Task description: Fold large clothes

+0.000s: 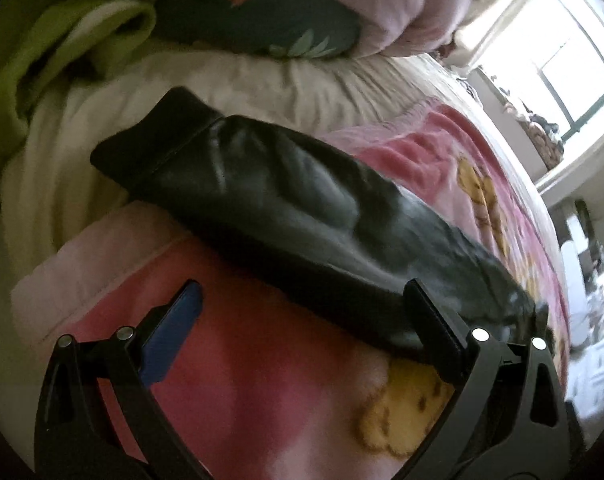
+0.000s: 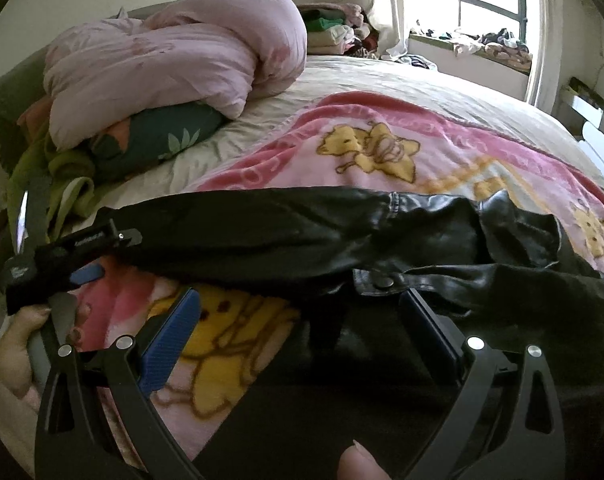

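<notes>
Nearest the right wrist camera, a fingertip of the person's hand (image 2: 358, 465) pokes in at the bottom edge, and just beyond it the right gripper (image 2: 306, 332) hangs with its fingers spread wide, holding nothing. They straddle the near edge of a black leather jacket (image 2: 342, 232), which lies on a pink cartoon-bear blanket (image 2: 374, 152) spread over the bed (image 2: 382, 76). One sleeve stretches out long to the left, toward the left gripper (image 2: 85, 268), seen here from the side with the person's other hand on its handle. In the left wrist view that gripper's fingers (image 1: 173, 336) are also wide apart and empty, one of them touching or just over the sleeve. A rolled lilac quilt (image 2: 181, 52) and a green cloth (image 1: 61, 40) sit well apart at the head of the bed. Judging by the rumpled body and outstretched sleeve, folding has barely begun: the jacket is not yet smoothed, and both sleeves and the body are left to fold
</notes>
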Tool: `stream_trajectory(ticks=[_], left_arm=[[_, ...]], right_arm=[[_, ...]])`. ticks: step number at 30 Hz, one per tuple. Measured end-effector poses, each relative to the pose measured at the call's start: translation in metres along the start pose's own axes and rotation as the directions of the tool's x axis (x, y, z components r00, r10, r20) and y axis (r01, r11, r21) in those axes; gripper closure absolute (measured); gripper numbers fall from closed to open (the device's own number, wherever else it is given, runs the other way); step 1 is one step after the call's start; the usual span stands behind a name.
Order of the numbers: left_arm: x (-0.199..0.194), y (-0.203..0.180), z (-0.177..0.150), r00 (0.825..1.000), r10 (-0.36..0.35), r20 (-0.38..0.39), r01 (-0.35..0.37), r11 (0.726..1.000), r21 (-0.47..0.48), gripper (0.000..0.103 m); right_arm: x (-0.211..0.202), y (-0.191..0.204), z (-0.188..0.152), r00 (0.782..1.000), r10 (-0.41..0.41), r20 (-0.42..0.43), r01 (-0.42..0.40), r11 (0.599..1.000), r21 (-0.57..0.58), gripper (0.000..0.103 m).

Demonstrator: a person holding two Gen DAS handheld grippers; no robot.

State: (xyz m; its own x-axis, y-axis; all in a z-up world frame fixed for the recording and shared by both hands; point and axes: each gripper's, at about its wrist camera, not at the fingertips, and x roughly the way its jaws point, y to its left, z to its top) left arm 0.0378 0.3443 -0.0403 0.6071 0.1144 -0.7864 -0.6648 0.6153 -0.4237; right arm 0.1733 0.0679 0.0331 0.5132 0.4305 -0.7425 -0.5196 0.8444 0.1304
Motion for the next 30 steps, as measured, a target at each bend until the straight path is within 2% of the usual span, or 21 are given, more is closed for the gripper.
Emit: stream_trajectory(ticks=[3, 6, 8, 9, 10, 11, 13, 14, 20, 24, 30], left_arm=[[0.012, 0.014, 0.011, 0.999, -0.039, -0.004, 0.038, 0.995, -0.094, 0.009], [0.019, 0.016, 0.021, 0.999, -0.042, 0.008, 0.042, 0.991, -0.123, 0.009], [0.021, 0.018, 0.025, 0.999, -0.036, 0.02, 0.039, 0.99, -0.139, 0.014], [0.02, 0.019, 0.026, 0.999, -0.032, 0.031, 0.036, 0.989, -0.144, 0.031], [0.019, 0.02, 0.027, 0.999, -0.018, 0.038, 0.023, 0.99, -0.141, 0.061], [0.018, 0.022, 0.028, 0.999, -0.009, 0.043, 0.015, 0.99, -0.141, 0.075], [0.018, 0.03, 0.029, 0.997, -0.059, 0.042, 0.065, 0.984, -0.168, 0.093], [0.018, 0.032, 0.029, 0.995, -0.085, 0.045, 0.091, 0.98, -0.177, 0.096], [-0.012, 0.012, 0.031, 0.981, -0.125, 0.152, 0.141, 0.985, -0.099, 0.101], [-0.042, -0.017, 0.038, 0.961, -0.17, 0.22, 0.181, 0.983, -0.033, 0.102], [-0.092, -0.074, 0.043, 0.916, -0.267, 0.301, 0.25, 0.964, 0.094, 0.103]], right_arm=[[0.002, -0.002, -0.003, 1.0, -0.005, -0.003, 0.005, 1.0, 0.01, 0.004], [0.002, -0.006, -0.008, 1.0, -0.003, -0.008, 0.004, 0.999, 0.04, 0.004], [0.0, -0.01, -0.012, 1.0, 0.001, -0.007, 0.0, 0.998, 0.059, 0.004], [-0.002, -0.014, -0.014, 1.0, -0.003, -0.008, 0.004, 0.998, 0.068, 0.004], [-0.004, -0.015, -0.016, 1.0, -0.006, -0.007, 0.006, 0.997, 0.072, 0.004], [-0.007, -0.019, -0.018, 1.0, -0.012, -0.006, 0.013, 0.997, 0.079, 0.004], [-0.011, -0.024, -0.021, 1.0, -0.02, -0.003, 0.02, 0.996, 0.091, 0.004], [-0.014, -0.028, -0.023, 1.0, -0.022, -0.003, 0.022, 0.995, 0.099, 0.004], [-0.034, -0.055, -0.035, 0.999, -0.05, 0.008, 0.048, 0.986, 0.16, 0.004], [-0.046, -0.071, -0.042, 0.997, -0.072, 0.012, 0.068, 0.981, 0.184, 0.004], [-0.066, -0.101, -0.052, 0.994, -0.104, 0.038, 0.091, 0.963, 0.255, 0.004]])
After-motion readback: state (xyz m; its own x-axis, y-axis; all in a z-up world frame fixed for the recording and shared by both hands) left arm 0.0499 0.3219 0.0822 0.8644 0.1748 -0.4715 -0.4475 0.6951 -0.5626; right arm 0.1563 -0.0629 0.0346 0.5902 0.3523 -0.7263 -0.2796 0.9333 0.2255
